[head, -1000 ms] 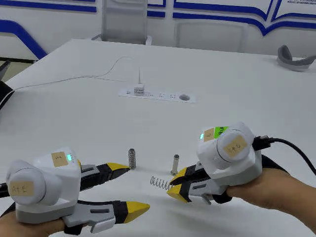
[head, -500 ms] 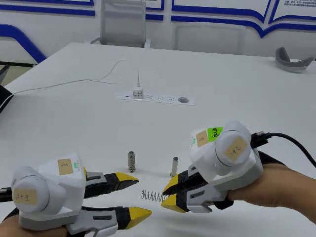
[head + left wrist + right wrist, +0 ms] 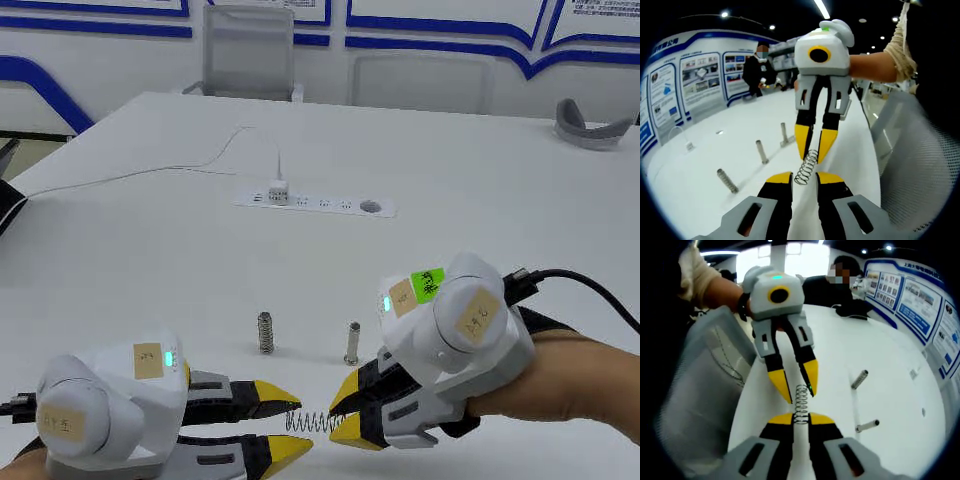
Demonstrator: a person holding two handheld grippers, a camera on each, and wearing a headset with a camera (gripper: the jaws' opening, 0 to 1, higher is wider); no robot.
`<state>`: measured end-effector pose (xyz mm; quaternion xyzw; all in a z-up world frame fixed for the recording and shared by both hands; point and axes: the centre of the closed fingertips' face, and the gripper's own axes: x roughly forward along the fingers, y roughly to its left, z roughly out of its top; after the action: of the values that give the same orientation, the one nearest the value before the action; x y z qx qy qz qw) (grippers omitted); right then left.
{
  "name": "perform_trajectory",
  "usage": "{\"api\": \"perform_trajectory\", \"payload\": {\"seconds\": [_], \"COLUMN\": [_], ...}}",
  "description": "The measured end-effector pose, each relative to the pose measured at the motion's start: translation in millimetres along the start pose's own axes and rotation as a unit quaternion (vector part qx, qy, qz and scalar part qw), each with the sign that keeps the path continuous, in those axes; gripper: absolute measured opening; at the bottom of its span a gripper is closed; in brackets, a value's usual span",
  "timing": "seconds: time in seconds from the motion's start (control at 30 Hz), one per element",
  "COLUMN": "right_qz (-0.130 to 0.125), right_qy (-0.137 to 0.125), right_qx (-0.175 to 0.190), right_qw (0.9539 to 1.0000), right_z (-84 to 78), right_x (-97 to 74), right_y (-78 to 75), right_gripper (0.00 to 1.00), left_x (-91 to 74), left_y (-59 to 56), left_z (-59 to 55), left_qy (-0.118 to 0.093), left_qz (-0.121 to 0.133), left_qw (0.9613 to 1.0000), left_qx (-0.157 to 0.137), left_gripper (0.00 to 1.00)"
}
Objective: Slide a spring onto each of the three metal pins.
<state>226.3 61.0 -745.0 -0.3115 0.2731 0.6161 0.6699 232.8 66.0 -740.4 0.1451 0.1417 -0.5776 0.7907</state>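
Clamping on one end of the spring (image 3: 315, 421), the jaws of the right gripper (image 3: 342, 415) are holding it over the table (image 3: 450, 170); the jaws of the left gripper (image 3: 295, 420) are standing apart around its other end. Just beyond, a bare pin (image 3: 352, 343) is standing upright beside a spring-covered pin (image 3: 265, 332).

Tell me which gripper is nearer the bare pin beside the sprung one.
Right. The right gripper sits just on the near side of the bare pin; the left gripper is farther off, to its left.
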Motion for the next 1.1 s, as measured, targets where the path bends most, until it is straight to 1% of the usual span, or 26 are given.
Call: {"api": "perform_trajectory", "payload": {"seconds": [0.13,0.27,0.43,0.6,0.77,0.9,1.1], "right_qz": [0.006,0.008,0.013,0.016,0.014,0.013,0.01], "right_qy": [0.002,0.003,-0.004,-0.02,-0.029,-0.045,-0.062], "right_qx": [-0.005,-0.005,0.007,0.016,0.015,0.016,0.012], "right_qw": [1.0,1.0,0.9999,0.9996,0.9994,0.9987,0.998], "right_z": [0.8,1.5,7.3,16.8,24.0,34.5,46.7], "right_x": [-1.5,-3.7,-10.0,-16.3,-17.8,-19.9,-19.2], "right_y": [2.6,3.2,2.5,2.1,2.2,2.0,1.6], "right_gripper": [0.12,0.12,0.12,0.12,0.12,0.12,0.12], "left_x": [0.7,0.7,0.9,1.5,1.7,1.7,2.8], "left_y": [-0.1,-1.5,-2.3,-2.8,-2.6,-3.1,-3.6], "left_z": [-0.5,0.8,1.0,0.8,1.2,1.6,3.2], "left_qy": [0.002,-0.001,-0.001,0.0,0.0,-0.001,-0.004], "left_qz": [-0.001,-0.004,-0.006,-0.008,-0.008,-0.009,-0.009], "left_qw": [1.0,1.0,0.9999,0.9999,0.9999,0.9999,0.9999], "left_qx": [0.006,0.007,0.01,0.012,0.015,0.013,0.01], "left_gripper": [0.14,0.13,0.13,0.12,0.12,0.11,0.11]}}
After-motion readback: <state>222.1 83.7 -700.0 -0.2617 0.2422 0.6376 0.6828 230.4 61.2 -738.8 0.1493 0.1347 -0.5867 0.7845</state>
